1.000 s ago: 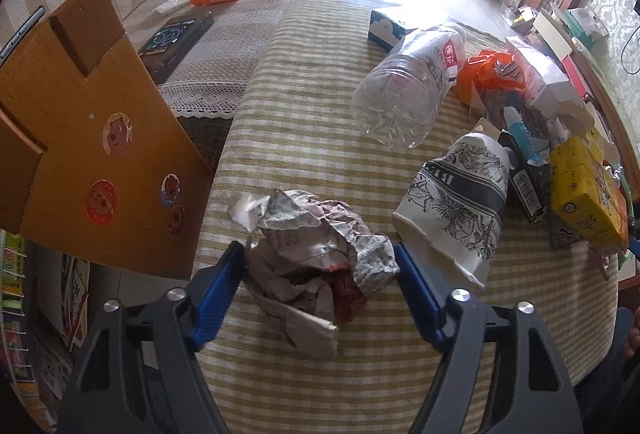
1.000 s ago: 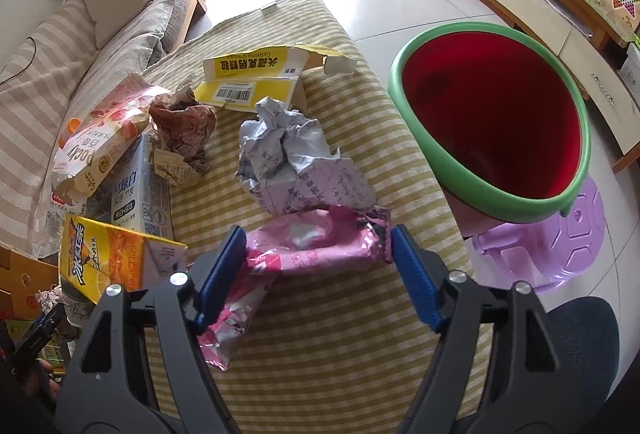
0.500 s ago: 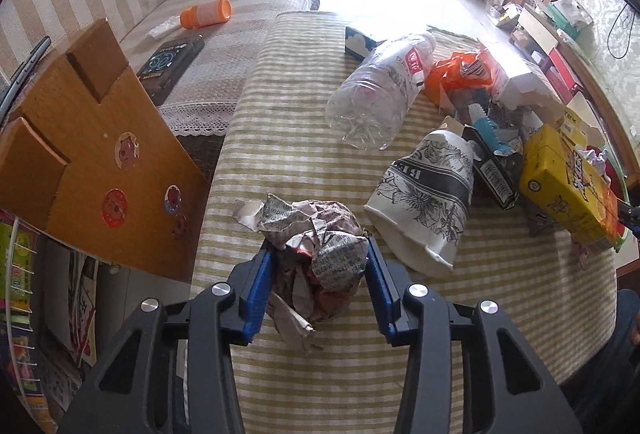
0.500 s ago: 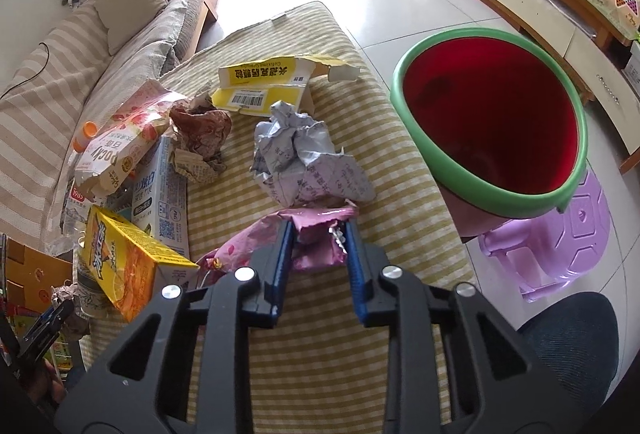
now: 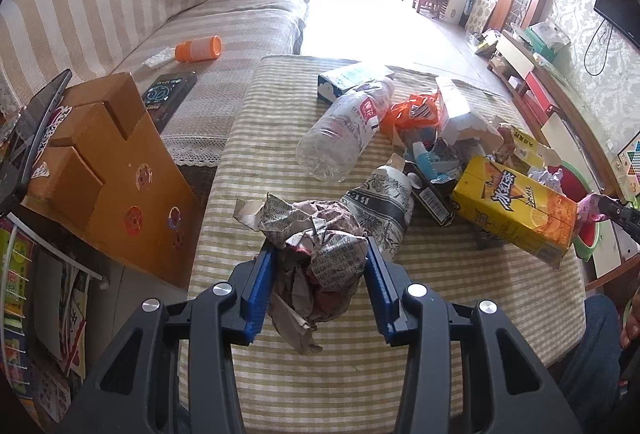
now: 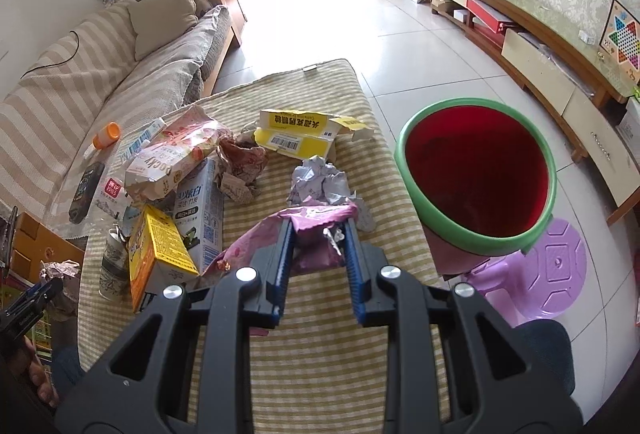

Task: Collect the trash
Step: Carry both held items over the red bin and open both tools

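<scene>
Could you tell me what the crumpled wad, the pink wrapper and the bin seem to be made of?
Crumpled wad: printed paper, matte; it shows text and sharp creases.
Pink wrapper: thin plastic film, probably foil-lined; a silvery inside shows at the torn edge.
Bin: likely moulded plastic, smooth with a slight sheen, red inside with a green rim.

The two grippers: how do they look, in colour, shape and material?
The left gripper and right gripper look alike: matte black angular frames with triangular cut-outs, round silver bolt heads, and two long blue ribbed pads. No cables show. The person's leg wears dark blue cloth.
</scene>
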